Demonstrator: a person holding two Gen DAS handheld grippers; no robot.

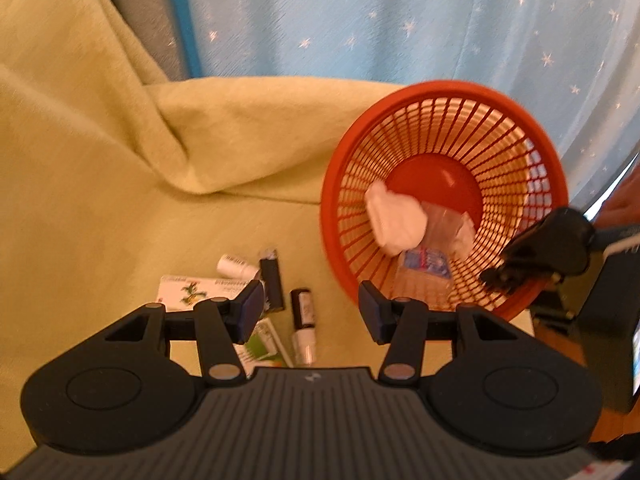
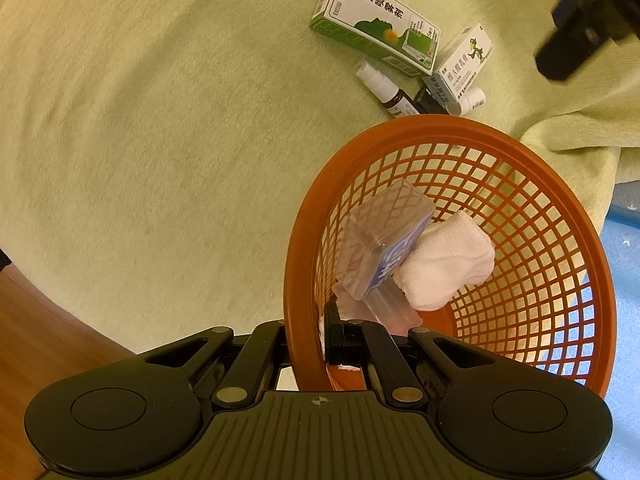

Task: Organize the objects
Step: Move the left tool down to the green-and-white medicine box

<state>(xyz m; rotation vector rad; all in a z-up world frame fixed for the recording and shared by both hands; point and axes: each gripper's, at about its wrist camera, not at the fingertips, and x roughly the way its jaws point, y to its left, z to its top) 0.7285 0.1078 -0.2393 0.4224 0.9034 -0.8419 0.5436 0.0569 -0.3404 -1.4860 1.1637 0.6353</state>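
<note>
Orange basket (image 2: 560, 184) rim clamped, right gripper (image 2: 316, 344)

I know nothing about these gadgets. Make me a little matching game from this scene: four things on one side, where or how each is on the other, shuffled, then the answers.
Things:
1. white cloth roll
2. green and white box
3. right gripper
4. left gripper

Places or states:
A. open above the small bottles
B. lying on the yellow-green blanket
C. inside the orange basket
D. clamped on the basket's rim

Pairs: 1-C, 2-B, 3-D, 4-A
</note>
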